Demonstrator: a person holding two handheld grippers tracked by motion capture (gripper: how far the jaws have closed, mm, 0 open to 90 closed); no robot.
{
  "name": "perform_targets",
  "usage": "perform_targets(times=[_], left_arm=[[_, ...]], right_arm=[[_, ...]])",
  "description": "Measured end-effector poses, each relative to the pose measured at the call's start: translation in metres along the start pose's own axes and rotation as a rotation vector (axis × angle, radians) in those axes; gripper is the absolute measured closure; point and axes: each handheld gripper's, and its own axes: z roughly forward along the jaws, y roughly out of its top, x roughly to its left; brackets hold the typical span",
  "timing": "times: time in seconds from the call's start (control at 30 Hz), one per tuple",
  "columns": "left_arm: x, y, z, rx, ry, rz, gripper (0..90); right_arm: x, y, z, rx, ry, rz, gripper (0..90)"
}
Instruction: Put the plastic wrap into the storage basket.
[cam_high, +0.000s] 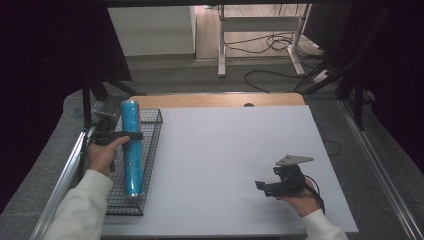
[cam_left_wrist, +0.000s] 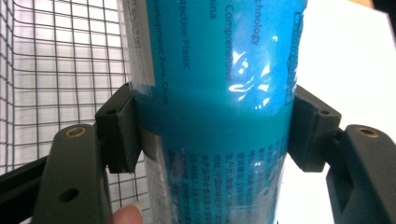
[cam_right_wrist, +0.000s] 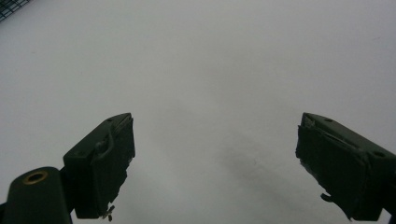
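Over the black wire basket (cam_high: 150, 150), from the high view: long shiny blue tube (cam_high: 131, 150) lying along it, far end tipped up on the basket's far wall. Left gripper (cam_high: 131, 136) squeezing the tube near its middle. Right gripper (cam_high: 260, 186) well apart from the basket, low over the flat white table (cam_high: 225, 150). Probably just grabbed or about to let go; next needs a steady lift or a gentle release.

Beside the basket's thin wire squares (cam_left_wrist: 60, 70), left gripper view: smooth blue plastic wrap (cam_left_wrist: 215, 93) with tiny print, pinched between both black pads (cam_left_wrist: 119, 128).

Far from the basket, right gripper view: jaws spread wide, holding nothing, plain white table (cam_right_wrist: 210, 70) below.
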Motion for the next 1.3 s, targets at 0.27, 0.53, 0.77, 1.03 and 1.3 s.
perform_targets(times=[0.27,0.53,0.77,1.03,1.3], left_arm=[[0.003,0.003,0.017,0.027,0.05,-0.041,31.6],[0.006,0.004,0.03,0.032,0.07,-0.064,31.4],[0.011,0.003,0.041,0.045,0.123,-0.09,30.8],[0.015,0.0,0.04,0.036,0.159,-0.076,24.7],[0.0,-0.006,0.029,0.01,0.132,-0.002,16.9]], right_arm=[[0.0,0.0,0.001,0.002,0.0,0.001,12.2],[-0.001,0.0,0.002,0.005,-0.006,0.002,12.2],[-0.003,-0.001,0.002,0.01,-0.01,0.008,12.2],[-0.004,-0.001,0.002,0.011,-0.011,0.011,12.2],[-0.003,-0.002,0.001,0.007,-0.01,0.01,12.2]])
